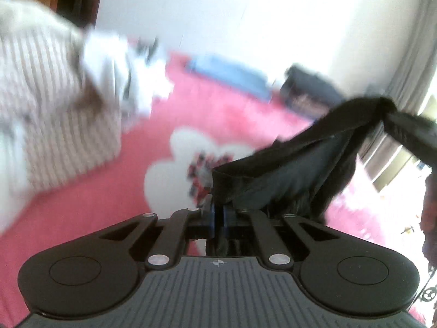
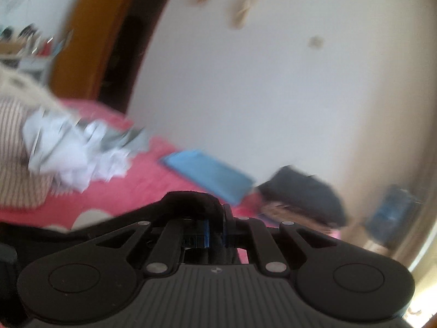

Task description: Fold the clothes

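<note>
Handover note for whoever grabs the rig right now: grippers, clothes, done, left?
Left gripper: shut on the black garment, which is lifted off the pink bedspread.
Right gripper: shut on another edge of the black garment.
Garment hangs stretched between both grippers, not yet laid flat or folded.
At the far edge of the bed: folded blue item and dark folded pile, apparently done.
Crumpled white clothes beside the striped pillow appear unfolded.
Left: spread and fold the black one, then the white pile.

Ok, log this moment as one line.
left tool: shut on black garment | right tool: shut on black garment | garment lifted over pink bed | fold not yet made
</note>
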